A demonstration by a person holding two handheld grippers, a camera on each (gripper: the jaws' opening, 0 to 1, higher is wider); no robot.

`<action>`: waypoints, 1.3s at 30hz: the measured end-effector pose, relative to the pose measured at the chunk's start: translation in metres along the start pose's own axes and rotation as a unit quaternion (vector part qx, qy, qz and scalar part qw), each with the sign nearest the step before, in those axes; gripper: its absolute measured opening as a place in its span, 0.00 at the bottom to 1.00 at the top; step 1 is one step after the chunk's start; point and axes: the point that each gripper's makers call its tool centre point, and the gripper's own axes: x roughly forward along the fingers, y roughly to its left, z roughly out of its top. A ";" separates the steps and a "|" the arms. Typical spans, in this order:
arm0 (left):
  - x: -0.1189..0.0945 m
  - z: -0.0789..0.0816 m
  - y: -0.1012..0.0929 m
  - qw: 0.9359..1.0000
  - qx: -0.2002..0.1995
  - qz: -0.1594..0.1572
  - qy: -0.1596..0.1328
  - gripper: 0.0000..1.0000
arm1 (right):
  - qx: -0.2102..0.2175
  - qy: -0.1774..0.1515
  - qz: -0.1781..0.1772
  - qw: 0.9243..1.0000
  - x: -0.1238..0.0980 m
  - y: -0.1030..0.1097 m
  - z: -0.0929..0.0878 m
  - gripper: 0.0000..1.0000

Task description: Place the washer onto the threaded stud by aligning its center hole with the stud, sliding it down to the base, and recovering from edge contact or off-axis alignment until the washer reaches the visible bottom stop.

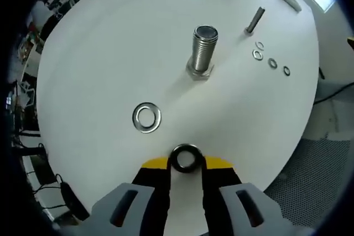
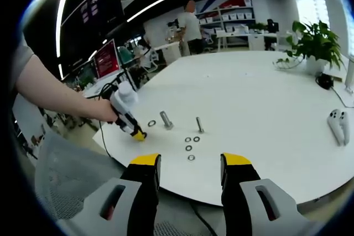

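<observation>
On the white table [image 1: 99,53], left gripper view: left gripper [image 1: 186,161] has its jaws closed on a dark washer [image 1: 185,157], held short of the upright threaded stud [image 1: 203,48]. 1 silver washer [image 1: 146,118] lies flat between gripper and stud; 4 small washers [image 1: 271,62] and a thin bolt [image 1: 255,19] sit beyond. Right gripper view: right gripper [image 2: 189,164] hangs off the table edge, jaws apart and holding nothing; a person's hand [image 2: 105,110] holds the left gripper [image 2: 138,135] just beside the stud [image 2: 166,120].
</observation>
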 end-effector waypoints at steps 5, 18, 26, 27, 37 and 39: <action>-0.002 0.001 0.002 1.000 0.005 0.002 -0.006 0.19 | 0.001 0.000 0.000 1.000 0.000 0.000 0.000 0.45; -0.032 0.043 0.001 0.998 0.034 0.000 -0.061 0.19 | 0.000 0.001 0.002 1.000 0.000 0.000 0.000 0.45; -0.057 0.078 -0.002 0.993 0.049 -0.001 -0.105 0.19 | 0.000 0.001 0.002 1.000 0.000 0.001 0.000 0.45; -0.058 0.082 -0.003 0.993 0.053 -0.001 -0.108 0.19 | 0.000 0.001 0.002 1.000 0.000 0.001 0.000 0.46; -0.062 0.109 -0.013 0.990 0.070 -0.007 -0.122 0.19 | 0.001 -0.002 0.001 1.000 0.000 0.000 0.001 0.46; -0.060 0.113 -0.016 0.990 0.074 -0.008 -0.120 0.19 | 0.002 -0.003 0.001 1.000 0.000 0.000 0.001 0.46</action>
